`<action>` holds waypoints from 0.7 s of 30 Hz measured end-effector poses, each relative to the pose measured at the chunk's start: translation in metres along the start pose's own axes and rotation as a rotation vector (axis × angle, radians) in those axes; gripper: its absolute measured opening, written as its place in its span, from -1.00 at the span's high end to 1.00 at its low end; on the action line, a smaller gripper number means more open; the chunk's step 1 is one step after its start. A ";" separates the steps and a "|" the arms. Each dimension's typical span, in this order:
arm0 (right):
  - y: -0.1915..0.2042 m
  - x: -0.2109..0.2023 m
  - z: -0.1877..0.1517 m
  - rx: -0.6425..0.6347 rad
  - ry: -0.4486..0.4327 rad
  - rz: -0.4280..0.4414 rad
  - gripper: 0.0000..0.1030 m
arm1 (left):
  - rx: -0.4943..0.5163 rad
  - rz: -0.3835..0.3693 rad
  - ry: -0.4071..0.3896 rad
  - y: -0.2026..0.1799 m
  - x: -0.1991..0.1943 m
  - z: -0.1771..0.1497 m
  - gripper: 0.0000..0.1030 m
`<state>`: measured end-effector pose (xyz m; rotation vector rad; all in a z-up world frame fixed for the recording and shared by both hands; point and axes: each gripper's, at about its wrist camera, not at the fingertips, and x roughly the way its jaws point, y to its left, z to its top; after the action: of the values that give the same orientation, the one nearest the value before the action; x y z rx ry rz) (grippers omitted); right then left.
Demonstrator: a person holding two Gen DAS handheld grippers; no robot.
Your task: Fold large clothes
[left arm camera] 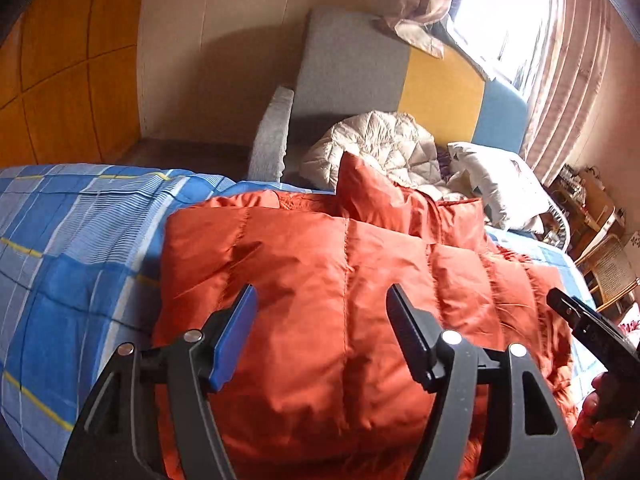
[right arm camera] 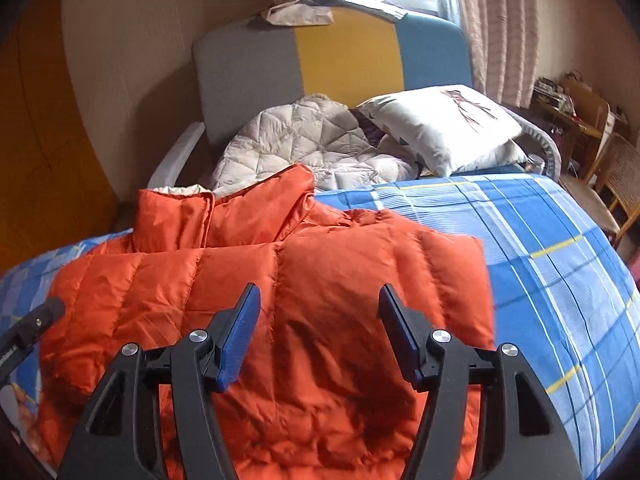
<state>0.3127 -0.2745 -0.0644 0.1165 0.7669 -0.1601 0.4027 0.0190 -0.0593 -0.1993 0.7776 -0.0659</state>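
Orange puffer jacket (left arm camera: 320,300), near edge cut off, lies under both empty, parted tongs.

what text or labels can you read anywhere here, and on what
Nothing can be read for certain.
Left tongs: small white lettering on the handle at the right-wrist view's left edge, too small and cut off.
Clutter on the wooden desk: too blurred.
Orange puffer jacket, plaid bedsheet: no text visible.

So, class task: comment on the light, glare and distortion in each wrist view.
Left wrist view: the window is blown out white; the wardrobe lines bow from fisheye. Right wrist view: sunlight glares on the pillow; the orange jacket lies partly shadowed.
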 end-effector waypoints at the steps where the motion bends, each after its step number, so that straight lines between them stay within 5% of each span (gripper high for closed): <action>1: 0.003 0.006 -0.001 -0.017 0.008 -0.005 -0.19 | 0.006 0.004 0.005 -0.001 0.005 -0.001 -0.30; 7: 0.010 0.032 -0.025 -0.114 0.027 -0.040 -0.31 | 0.082 0.037 0.021 0.003 0.028 -0.023 -0.33; 21: 0.010 0.063 -0.049 -0.122 0.069 -0.048 -0.35 | 0.060 0.045 0.056 0.010 0.052 -0.036 -0.33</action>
<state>0.3261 -0.2635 -0.1427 -0.0125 0.8470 -0.1545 0.4139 0.0162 -0.1224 -0.1230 0.8346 -0.0523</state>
